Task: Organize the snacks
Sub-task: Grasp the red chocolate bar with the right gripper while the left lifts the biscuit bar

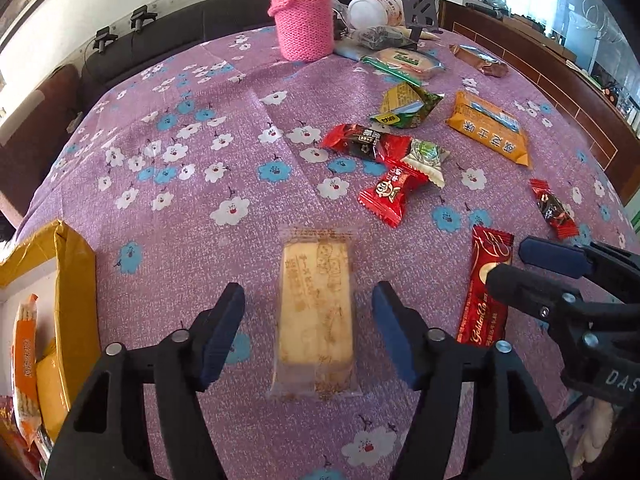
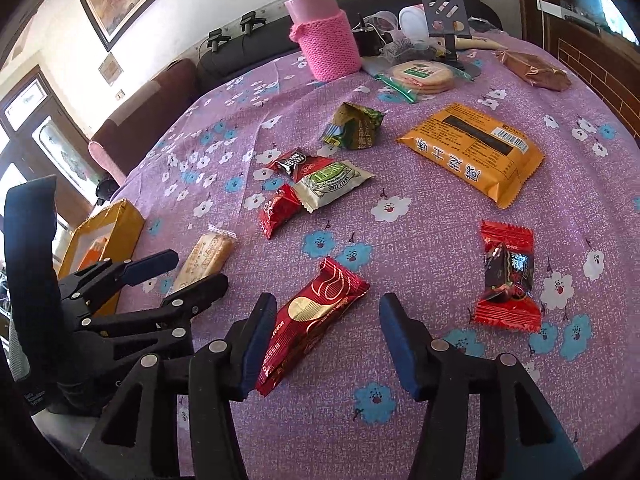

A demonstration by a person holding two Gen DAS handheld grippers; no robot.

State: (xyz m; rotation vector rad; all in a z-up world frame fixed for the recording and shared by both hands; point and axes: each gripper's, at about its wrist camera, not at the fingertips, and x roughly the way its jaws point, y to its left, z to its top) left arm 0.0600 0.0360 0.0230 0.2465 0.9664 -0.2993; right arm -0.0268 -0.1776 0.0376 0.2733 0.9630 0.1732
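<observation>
A pale biscuit bar in a clear wrapper (image 1: 316, 316) lies on the purple flowered tablecloth (image 1: 200, 208), between the fingers of my open left gripper (image 1: 308, 304), untouched. It also shows in the right wrist view (image 2: 206, 258). A dark red wafer packet (image 2: 310, 320) lies between the fingers of my open right gripper (image 2: 326, 320), against the left pad. That packet (image 1: 486, 288) and the right gripper (image 1: 532, 264) show at the right of the left wrist view. The left gripper (image 2: 180, 268) shows at the left of the right wrist view.
A yellow cardboard box (image 1: 68, 288) holding orange packets sits at the table's left edge. Loose snacks lie beyond: red candies (image 1: 392, 196), a green packet (image 1: 404, 106), an orange pack (image 1: 488, 128), round crackers (image 1: 404, 62). A pink knitted flask (image 1: 302, 20) stands at the back.
</observation>
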